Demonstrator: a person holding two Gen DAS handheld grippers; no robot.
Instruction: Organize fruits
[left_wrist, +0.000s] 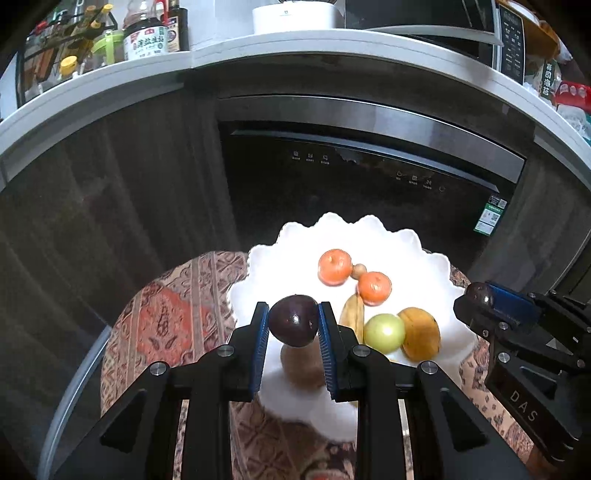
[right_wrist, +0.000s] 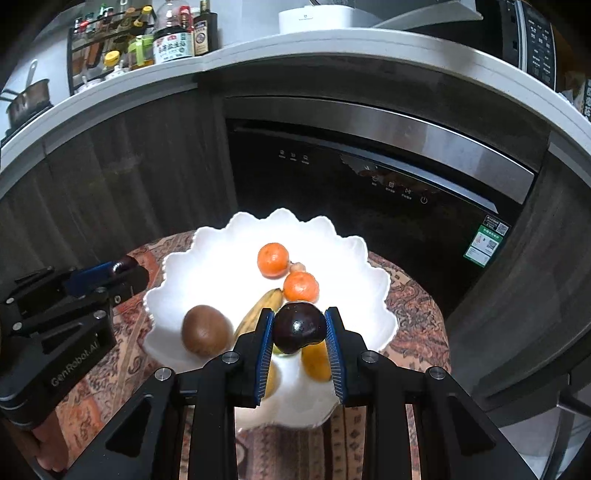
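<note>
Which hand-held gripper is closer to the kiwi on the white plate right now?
Left. The left hand-held gripper, shut on a dark plum, hangs directly over the kiwi. The right hand-held gripper, holding another plum, is off to the kiwi's right, above the green fruit.

The left gripper (left_wrist: 293, 325) points steeply downward, its blue-padded jaws clamped on a dark purple plum (left_wrist: 293, 319) pinched near the fingertips. The right gripper (right_wrist: 299, 328) tilts down at much the same angle beside it, jaws likewise closed on a second dark plum (right_wrist: 299, 326). The two black grippers sit side by side, apart, each visible at the edge of the other's view.
</note>
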